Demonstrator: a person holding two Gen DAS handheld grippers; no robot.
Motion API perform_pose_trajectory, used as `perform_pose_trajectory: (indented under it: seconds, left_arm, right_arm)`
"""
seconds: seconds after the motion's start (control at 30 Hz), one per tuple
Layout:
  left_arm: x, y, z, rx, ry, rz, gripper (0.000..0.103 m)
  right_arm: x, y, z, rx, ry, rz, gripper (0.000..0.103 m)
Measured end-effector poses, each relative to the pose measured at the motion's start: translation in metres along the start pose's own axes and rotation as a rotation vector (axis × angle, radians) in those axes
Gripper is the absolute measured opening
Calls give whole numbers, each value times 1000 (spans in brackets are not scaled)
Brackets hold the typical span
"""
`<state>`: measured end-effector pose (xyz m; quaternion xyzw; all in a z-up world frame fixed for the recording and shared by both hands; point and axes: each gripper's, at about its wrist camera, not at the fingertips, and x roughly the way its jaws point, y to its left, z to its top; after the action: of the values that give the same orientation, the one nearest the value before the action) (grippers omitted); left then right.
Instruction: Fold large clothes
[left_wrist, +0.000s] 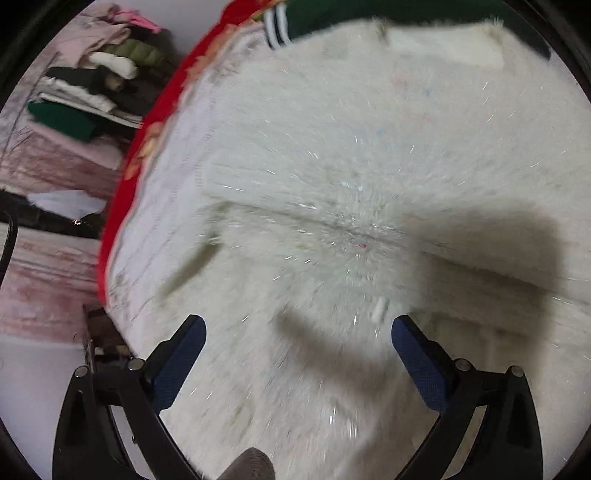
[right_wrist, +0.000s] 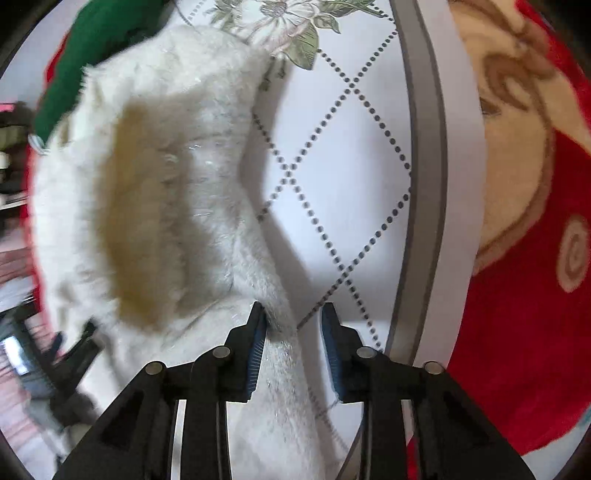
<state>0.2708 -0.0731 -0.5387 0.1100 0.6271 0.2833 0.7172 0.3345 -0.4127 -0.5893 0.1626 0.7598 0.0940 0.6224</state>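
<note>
Nearest the right wrist camera, the right hand-held gripper (right_wrist: 293, 328) is seen with its jaws partly apart; a strip of the white furry garment (right_wrist: 155, 192) runs up between them, brushing the left pad, while the right pad stands clear of it, so the fur is not clamped. In the left wrist view, the left hand-held gripper (left_wrist: 297, 334) is held wide apart above the same garment (left_wrist: 351, 184), with nothing between its jaws. The garment is spread over a surface covered by a white cloth with dotted diamond lines and a flower print (right_wrist: 332, 177), which in turn lies on a red blanket (right_wrist: 517, 314); whether this is a bed or a bench cannot be told. A crease across the fur is visible in the left view, and one edge appears to be turned over, so the fold is judged to be begun but far from finished: the piece is still broad and loose, and further folds and smoothing are left. A green garment (left_wrist: 388, 11) lies at its far edge. Beyond the red edge, a heap of other clothes (left_wrist: 99, 81) is seen. Both views are blurred.
</note>
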Motion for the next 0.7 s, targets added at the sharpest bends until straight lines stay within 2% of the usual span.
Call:
perform_pose_trajectory:
  seconds: [0.1, 0.13, 0.27, 0.37, 0.43, 0.53, 0.6, 0.63, 0.7]
  left_arm:
    - [-49, -9, -24, 25, -43, 47, 103]
    - [-64, -15, -35, 31, -46, 55, 103]
    - [-111, -55, -85, 80, -25, 64, 103]
    - [-139, -102, -126, 183, -23, 74, 103]
    - [-155, -138, -151, 276, -29, 51, 103]
    - [-172, -183, -181, 362, -5, -40, 103]
    - [-173, -209, -194, 404, 14, -65, 103]
    - [-173, -216, -194, 412, 10, -47, 103]
    - [-158, -232, -194, 433, 8, 40, 103]
  right_arm:
    - [-28, -17, -3, -82, -34, -28, 37]
    - [-34, -26, -5, -99, -41, -43, 43]
    - [-60, -62, -22, -149, -30, -118, 50]
    - [-78, -91, -45, -163, -28, -194, 67]
    - [-89, -113, -61, -148, -28, -238, 69]
    - [-104, -143, -71, -103, -20, -259, 69]
    - [-114, -167, -76, -73, -25, -288, 69]
    - [-116, -171, -77, -65, -28, -298, 69]
    - [-119, -187, -76, -35, -29, -317, 69]
